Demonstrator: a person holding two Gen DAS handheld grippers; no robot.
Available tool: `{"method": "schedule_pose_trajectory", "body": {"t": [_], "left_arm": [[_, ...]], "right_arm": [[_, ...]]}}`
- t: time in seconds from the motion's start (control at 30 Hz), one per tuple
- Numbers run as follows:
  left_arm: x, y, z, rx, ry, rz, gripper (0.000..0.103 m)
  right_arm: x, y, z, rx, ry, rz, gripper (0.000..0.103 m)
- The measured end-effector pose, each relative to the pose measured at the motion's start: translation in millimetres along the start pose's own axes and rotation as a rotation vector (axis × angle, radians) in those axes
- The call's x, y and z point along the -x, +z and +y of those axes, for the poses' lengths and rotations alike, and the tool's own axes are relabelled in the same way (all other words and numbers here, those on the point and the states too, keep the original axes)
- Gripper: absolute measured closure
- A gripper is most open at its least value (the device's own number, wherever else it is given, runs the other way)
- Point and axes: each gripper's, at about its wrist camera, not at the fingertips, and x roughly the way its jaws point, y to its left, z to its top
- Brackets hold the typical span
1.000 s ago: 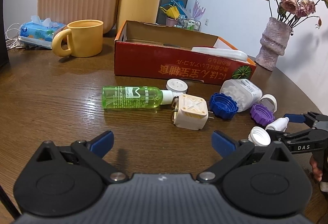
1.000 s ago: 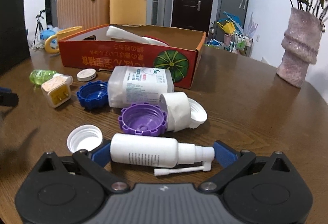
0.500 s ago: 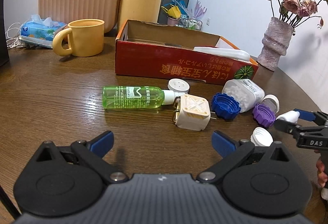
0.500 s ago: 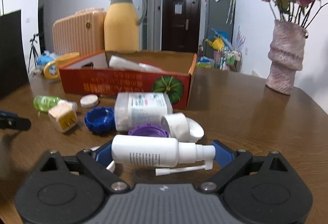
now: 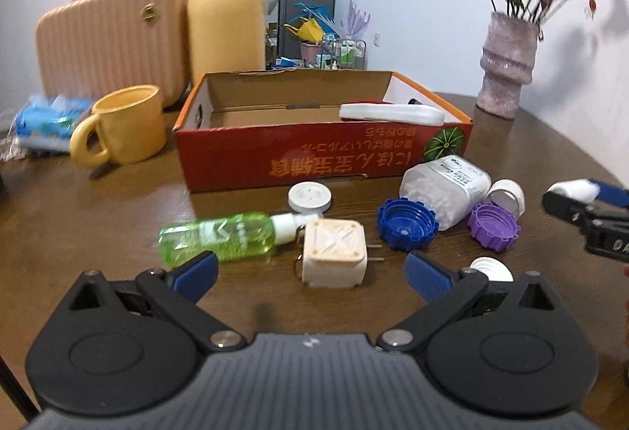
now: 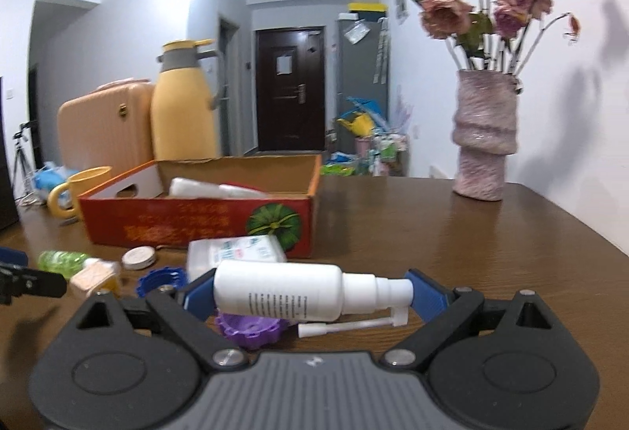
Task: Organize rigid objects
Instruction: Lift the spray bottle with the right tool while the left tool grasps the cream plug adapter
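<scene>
The table [image 6: 432, 233] is being seen as a broad brown top whose right side lies bare up to the vase [image 6: 484, 139]. The red box [image 5: 314, 151] is being shown open-topped behind the clutter, with a white item half hidden inside. The left gripper [image 5: 310, 271] is being held with its fingers spread, nothing between them, just short of the green bottle [image 5: 220, 235] and the plug [image 5: 334, 253]. The white spray bottle [image 6: 283, 292] is being pinched crosswise by the right gripper [image 6: 310, 294], clear of the table; a second ago it was lying on the wood. The purple cap [image 6: 251, 328] is being largely covered by the bottle. Both views are being blurred.
</scene>
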Motion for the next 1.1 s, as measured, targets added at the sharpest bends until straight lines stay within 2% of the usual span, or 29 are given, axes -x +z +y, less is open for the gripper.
{"method": "schedule_pose_trajectory", "body": {"t": [0.23, 0.5, 0.63, 0.73, 0.87, 0.97, 1.1], "left_arm": [[-34, 11, -24, -0.073, 0.037, 0.037, 0.0], [-64, 5, -33, -0.084, 0.084, 0.068, 0.0], [-66, 5, -33, -0.088, 0.092, 0.047, 0.0], [-69, 5, -35, -0.092, 0.085, 0.044, 0.008], [-74, 6, -36, -0.086, 0.07, 0.059, 0.027], [-77, 5, -36, -0.084, 0.053, 0.073, 0.036], [-76, 4, -36, -0.094, 0.042, 0.062, 0.037]], "right_arm": [[0, 1, -14, -0.053, -0.045, -0.017, 0.006], [3, 0, -16, -0.072, -0.053, -0.027, 0.006], [4, 0, -15, -0.073, -0.051, -0.03, 0.006], [4, 0, -15, -0.074, -0.052, -0.027, 0.006], [2, 0, -16, -0.074, -0.055, -0.02, 0.006], [-1, 0, -17, -0.079, -0.058, -0.016, 0.006], [-2, 0, -19, -0.086, -0.065, -0.02, 0.006]]}}
